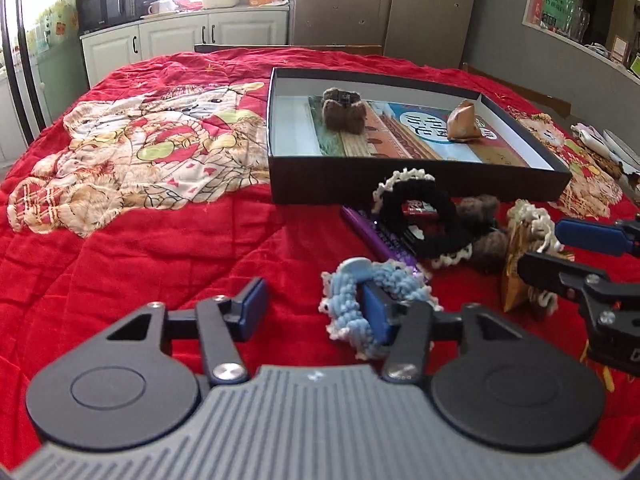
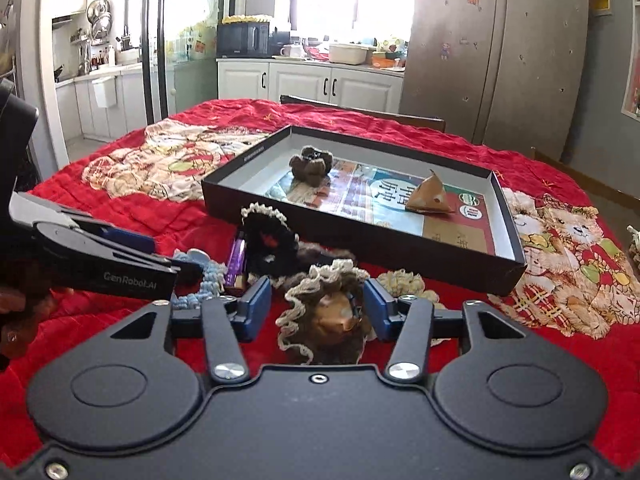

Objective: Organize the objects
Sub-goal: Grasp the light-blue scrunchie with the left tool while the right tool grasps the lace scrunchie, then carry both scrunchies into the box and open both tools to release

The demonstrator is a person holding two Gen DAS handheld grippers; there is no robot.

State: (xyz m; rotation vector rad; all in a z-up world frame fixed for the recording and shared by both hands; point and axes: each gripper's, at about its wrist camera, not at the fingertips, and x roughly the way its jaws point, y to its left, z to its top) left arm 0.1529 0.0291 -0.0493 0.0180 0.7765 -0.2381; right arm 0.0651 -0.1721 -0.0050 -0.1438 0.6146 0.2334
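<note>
A black shallow box lies on the red quilt, holding a brown fuzzy scrunchie and a tan folded pouch. In front of it lies a pile: a black scrunchie with cream trim, a purple bar, a brown scrunchie. My left gripper is open, its right finger threaded through a blue scrunchie. My right gripper is open around a brown cream-trimmed scrunchie.
The red quilt with bear pictures covers the whole table. Small items lie at the far right edge. Kitchen cabinets and a fridge stand beyond the table. A chair back is at the far side.
</note>
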